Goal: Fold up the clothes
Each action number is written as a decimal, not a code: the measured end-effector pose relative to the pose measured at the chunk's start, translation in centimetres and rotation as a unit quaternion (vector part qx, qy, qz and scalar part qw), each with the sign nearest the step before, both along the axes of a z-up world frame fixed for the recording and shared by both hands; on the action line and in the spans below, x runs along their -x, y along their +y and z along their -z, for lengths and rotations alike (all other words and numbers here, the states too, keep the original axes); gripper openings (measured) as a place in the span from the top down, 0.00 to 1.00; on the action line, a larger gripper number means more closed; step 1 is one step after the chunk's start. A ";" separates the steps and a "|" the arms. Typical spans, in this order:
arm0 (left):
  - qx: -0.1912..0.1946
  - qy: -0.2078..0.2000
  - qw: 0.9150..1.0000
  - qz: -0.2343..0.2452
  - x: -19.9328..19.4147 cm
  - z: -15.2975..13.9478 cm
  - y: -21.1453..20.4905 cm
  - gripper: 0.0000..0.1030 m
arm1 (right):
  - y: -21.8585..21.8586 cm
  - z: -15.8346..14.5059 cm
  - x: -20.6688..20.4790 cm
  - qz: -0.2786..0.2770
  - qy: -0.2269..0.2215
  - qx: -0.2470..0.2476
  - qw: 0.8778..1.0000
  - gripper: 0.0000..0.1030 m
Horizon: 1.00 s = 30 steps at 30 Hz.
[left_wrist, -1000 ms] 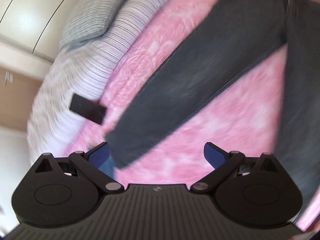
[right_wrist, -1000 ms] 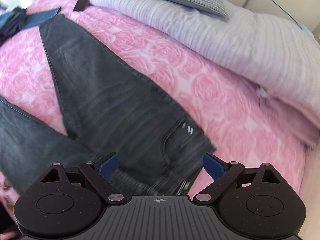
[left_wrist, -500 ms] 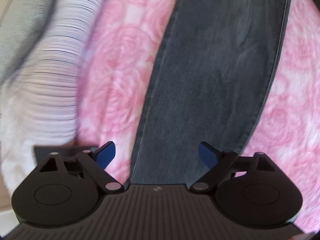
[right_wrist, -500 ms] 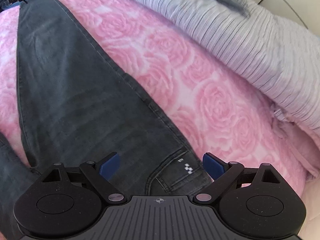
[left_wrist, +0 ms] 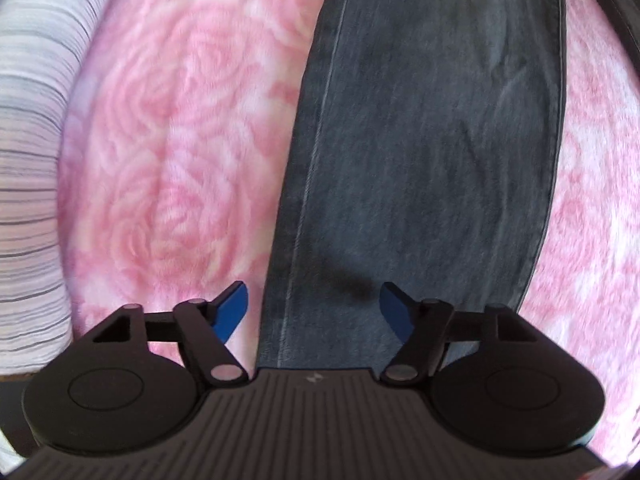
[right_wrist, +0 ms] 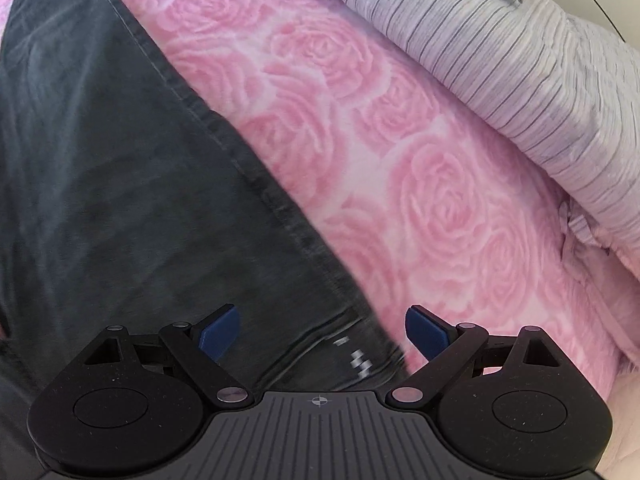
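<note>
With the dark jeans (left_wrist: 432, 152) spread flat on the bed's pink rose blanket (left_wrist: 176, 152), the closing left claw (left_wrist: 314, 306) and the open, empty right claw (right_wrist: 322, 330) could pinch blanket pile along with denim, dragging both up.

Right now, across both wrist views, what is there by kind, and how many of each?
Dark jeans: 1
Pink rose blanket: 1
Striped grey bedding: 1
Grippers: 2, left gripper closing over the jeans, right gripper open
Total: 5
</note>
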<state>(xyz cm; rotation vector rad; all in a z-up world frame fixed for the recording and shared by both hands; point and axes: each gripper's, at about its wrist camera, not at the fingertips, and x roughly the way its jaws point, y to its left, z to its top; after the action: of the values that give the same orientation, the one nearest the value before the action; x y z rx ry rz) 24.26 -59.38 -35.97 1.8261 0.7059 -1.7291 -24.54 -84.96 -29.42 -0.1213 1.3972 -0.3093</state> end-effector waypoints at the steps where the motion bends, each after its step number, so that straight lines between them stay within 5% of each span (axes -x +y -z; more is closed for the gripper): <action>1: -0.011 0.006 1.000 0.006 -0.3 0.3 -0.2 0.39 | -0.5 0.3 -0.1 -0.002 0.002 -0.001 1.000 0.09; 9: -0.054 0.038 0.998 -0.013 -1.5 1.5 -1.6 0.42 | -2.9 1.3 0.8 -0.009 0.008 -0.028 1.000 0.09; 14: -0.061 0.037 0.996 -0.061 -2.4 0.9 -2.3 0.78 | -3.9 1.9 1.2 -0.029 0.017 -0.060 0.998 0.09; 23: -0.069 -0.014 0.997 -0.039 0.2 1.8 -2.1 0.89 | -6.9 3.4 -0.3 -0.058 0.029 -0.140 0.988 0.09; 25: -0.058 -0.024 0.997 -0.035 0.6 1.7 -1.6 0.91 | -7.6 4.2 -0.4 -0.060 0.033 -0.152 0.986 0.27; 26: -0.050 -0.028 0.998 -0.035 0.8 1.7 -1.3 0.92 | -7.9 4.7 -0.5 -0.060 0.038 -0.161 0.984 0.47; 30: -0.014 -0.045 0.997 -0.059 1.6 1.2 0.0 0.96 | -7.2 5.4 -0.6 -0.066 0.047 -0.152 0.985 0.69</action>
<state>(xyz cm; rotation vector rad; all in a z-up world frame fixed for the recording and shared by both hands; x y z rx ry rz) 22.70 -59.34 -37.17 1.8318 0.7875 -1.5589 -23.90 -92.13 -34.79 0.0234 1.5059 0.0219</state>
